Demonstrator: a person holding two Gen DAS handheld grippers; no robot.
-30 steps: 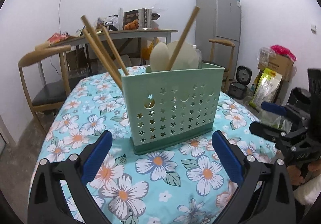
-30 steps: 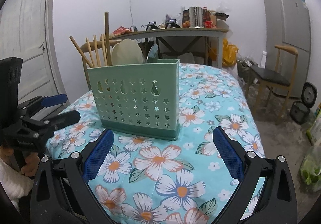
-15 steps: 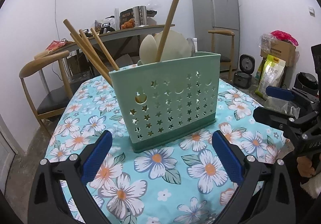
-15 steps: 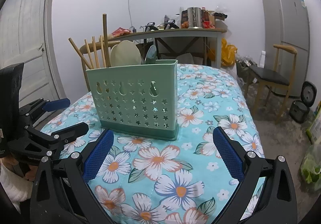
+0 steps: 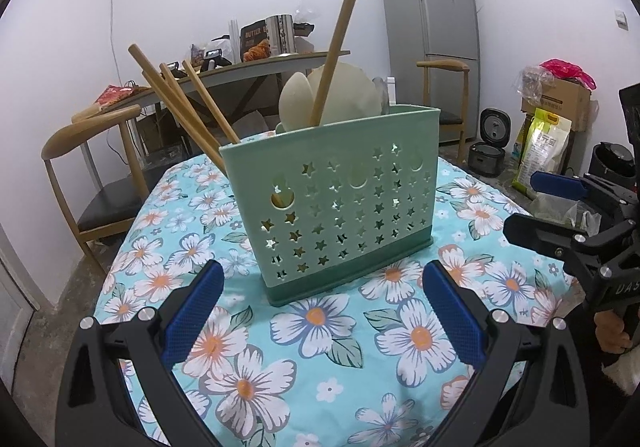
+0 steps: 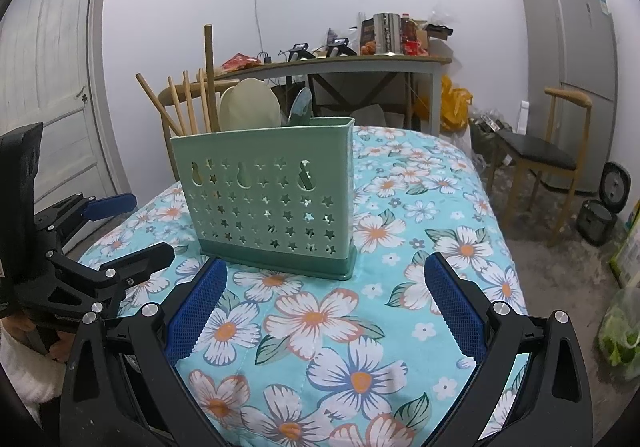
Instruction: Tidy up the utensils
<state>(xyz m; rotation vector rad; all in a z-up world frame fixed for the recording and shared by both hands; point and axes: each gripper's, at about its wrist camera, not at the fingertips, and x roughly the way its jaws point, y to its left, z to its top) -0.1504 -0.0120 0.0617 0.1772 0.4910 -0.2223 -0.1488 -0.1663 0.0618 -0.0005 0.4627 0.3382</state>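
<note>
While our left gripper (image 5: 322, 305) and right gripper (image 6: 326, 301) hover, fingers spread, empty, green caddy (image 5: 332, 207) stands mid-table (image 5: 420, 335); chopsticks (image 5: 180, 103), spoons (image 5: 340, 95) inside, lower ends hidden. Chair (image 5: 88, 175) far left.

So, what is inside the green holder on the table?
The green holder contains wooden chopsticks, one taller wooden stick, pale spoon heads and a metal spoon. Their lower ends are mostly hidden behind its wall.
</note>
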